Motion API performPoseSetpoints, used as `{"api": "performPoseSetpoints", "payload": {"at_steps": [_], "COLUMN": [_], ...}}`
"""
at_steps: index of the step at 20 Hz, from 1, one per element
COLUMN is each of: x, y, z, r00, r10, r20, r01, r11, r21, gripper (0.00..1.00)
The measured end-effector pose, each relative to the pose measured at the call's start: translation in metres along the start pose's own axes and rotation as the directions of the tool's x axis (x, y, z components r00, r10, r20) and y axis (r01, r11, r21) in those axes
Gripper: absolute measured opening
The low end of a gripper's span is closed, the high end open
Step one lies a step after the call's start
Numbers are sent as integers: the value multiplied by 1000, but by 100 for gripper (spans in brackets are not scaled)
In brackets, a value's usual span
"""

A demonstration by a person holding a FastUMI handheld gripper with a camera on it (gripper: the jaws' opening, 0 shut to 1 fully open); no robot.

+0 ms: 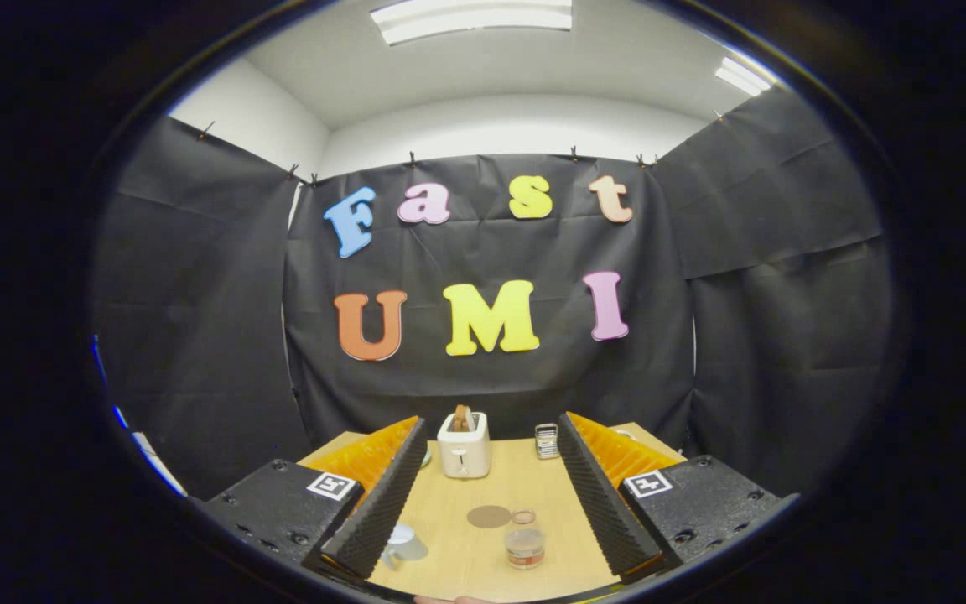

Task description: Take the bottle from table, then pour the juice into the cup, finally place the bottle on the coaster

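My gripper (489, 503) is open, its two fingers spread wide above a light wooden table (533, 491). Between the fingers, near their bases, a small clear bottle (525, 545) with dark liquid at the bottom and a round lid stands upright on the table. A round brown coaster (489, 516) lies flat just beyond the bottle. A pale translucent cup (403, 544) sits close beside the left finger, partly hidden by it. Nothing is held.
A cream toaster (464, 446) with bread in its slot stands at the table's far edge. A small metallic rack-like object (547, 440) stands to its right, next to the right finger. Black cloth walls close the booth behind the table.
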State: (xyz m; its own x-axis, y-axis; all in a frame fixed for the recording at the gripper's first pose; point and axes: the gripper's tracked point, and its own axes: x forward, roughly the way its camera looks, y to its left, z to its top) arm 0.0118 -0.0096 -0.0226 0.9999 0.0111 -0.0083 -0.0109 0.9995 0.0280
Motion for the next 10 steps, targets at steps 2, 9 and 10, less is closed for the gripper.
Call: {"api": "performPoseSetpoints", "payload": {"at_steps": [2, 9, 10], "x": [4, 19, 22], "y": [-1, -9, -10], "z": [-7, -32, -37], "r00": [1000, 1000, 1000], "r10": [1, -1, 0], "r20": [-4, 8, 10], "r01": [-1, 1, 0], "r11": [1000, 1000, 1000], "r21": [2, 6, -3], "gripper": [100, 100, 100]}}
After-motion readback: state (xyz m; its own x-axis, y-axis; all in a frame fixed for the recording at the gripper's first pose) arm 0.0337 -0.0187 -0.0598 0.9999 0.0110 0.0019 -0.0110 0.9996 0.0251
